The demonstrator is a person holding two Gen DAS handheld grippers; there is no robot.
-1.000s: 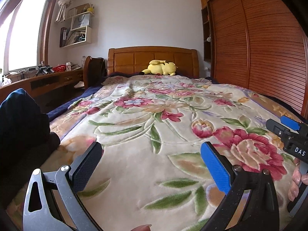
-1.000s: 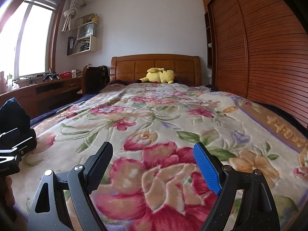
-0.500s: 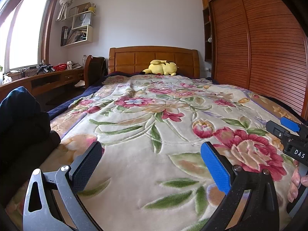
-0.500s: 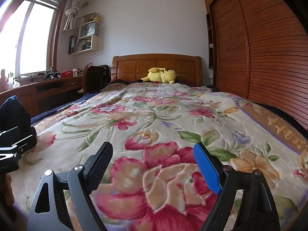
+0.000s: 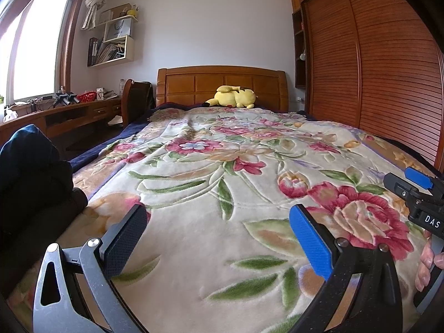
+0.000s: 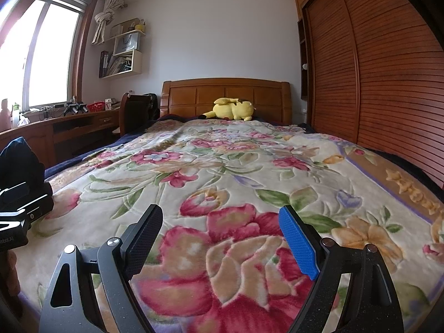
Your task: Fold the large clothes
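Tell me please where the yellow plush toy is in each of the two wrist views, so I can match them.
Left wrist view: the yellow plush toy lies upper centre, at the far end of the bed.
Right wrist view: the toy lies upper centre too, slightly lower in the picture.
Shared landmark: the wooden headboard right behind it.

Bed: the blanket (image 5: pixel 211 222) covers it from the near edge back to the headboard (image 5: pixel 222 83).
Head end: a plush toy (image 5: pixel 233 100) lies before the headboard.
Left edge: a heap of clothes (image 5: pixel 30 183) sits on the blanket.
Left wall: a desk (image 6: pixel 69 127) under the window (image 6: pixel 47 55); shelves (image 6: pixel 122 52) above.
Right: the wardrobe (image 5: pixel 388 83) runs alongside the bed.
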